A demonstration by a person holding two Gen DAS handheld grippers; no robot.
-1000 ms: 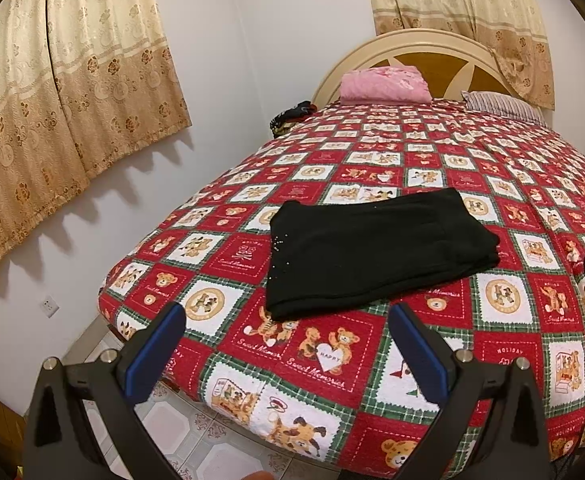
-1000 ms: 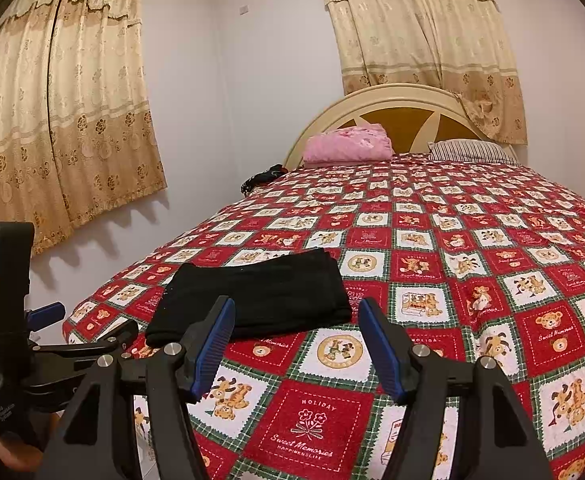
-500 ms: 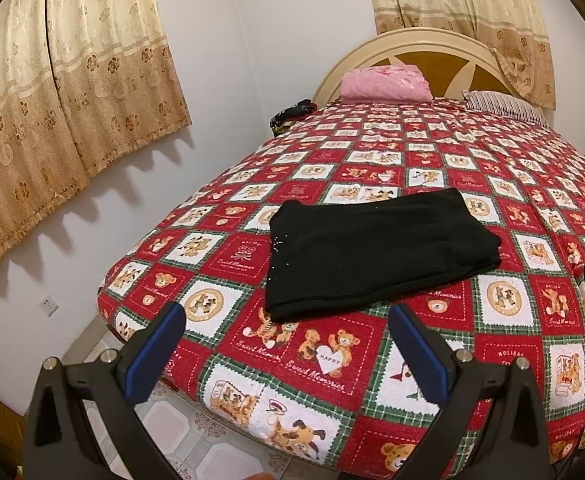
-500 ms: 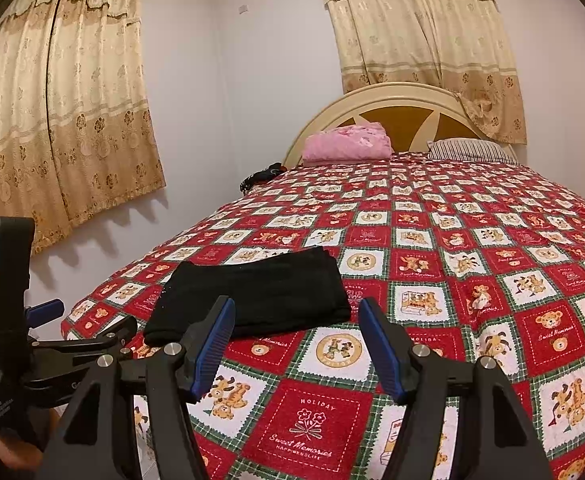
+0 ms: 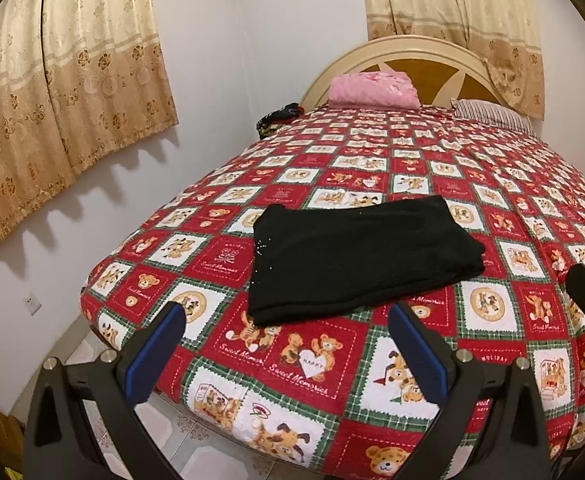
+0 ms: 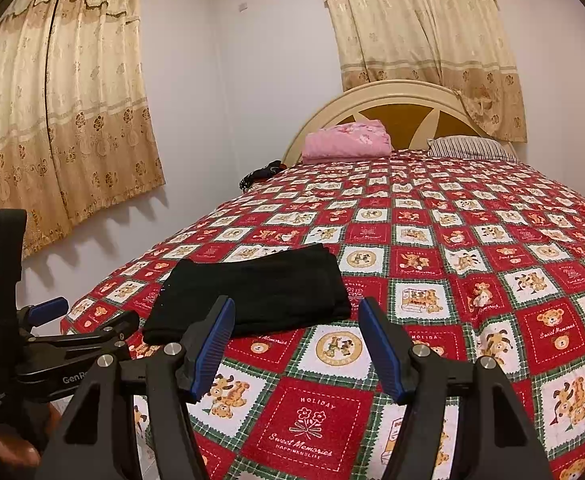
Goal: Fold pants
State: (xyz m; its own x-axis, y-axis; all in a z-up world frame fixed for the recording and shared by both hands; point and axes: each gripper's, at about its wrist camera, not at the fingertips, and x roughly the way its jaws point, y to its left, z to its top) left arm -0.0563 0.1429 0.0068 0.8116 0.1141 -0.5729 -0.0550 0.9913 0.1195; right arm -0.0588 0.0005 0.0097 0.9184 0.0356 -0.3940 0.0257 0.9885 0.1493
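Observation:
Black pants (image 5: 356, 256) lie folded into a flat rectangle near the foot corner of the bed; they also show in the right wrist view (image 6: 252, 292). My left gripper (image 5: 288, 344) is open and empty, held off the bed's foot edge, short of the pants. My right gripper (image 6: 296, 344) is open and empty, low over the quilt just in front of the pants' right end. The left gripper also shows at the left edge of the right wrist view (image 6: 52, 340).
A red teddy-bear quilt (image 5: 472, 184) covers the bed. A pink folded blanket (image 5: 372, 90) and a striped pillow (image 5: 492, 114) lie by the headboard. A dark item (image 5: 278, 118) sits at the far left corner. Curtained wall (image 5: 64, 92) to the left, tiled floor (image 5: 164, 420) below.
Both views have shifted only slightly. The pants lie as before and both grippers stay open.

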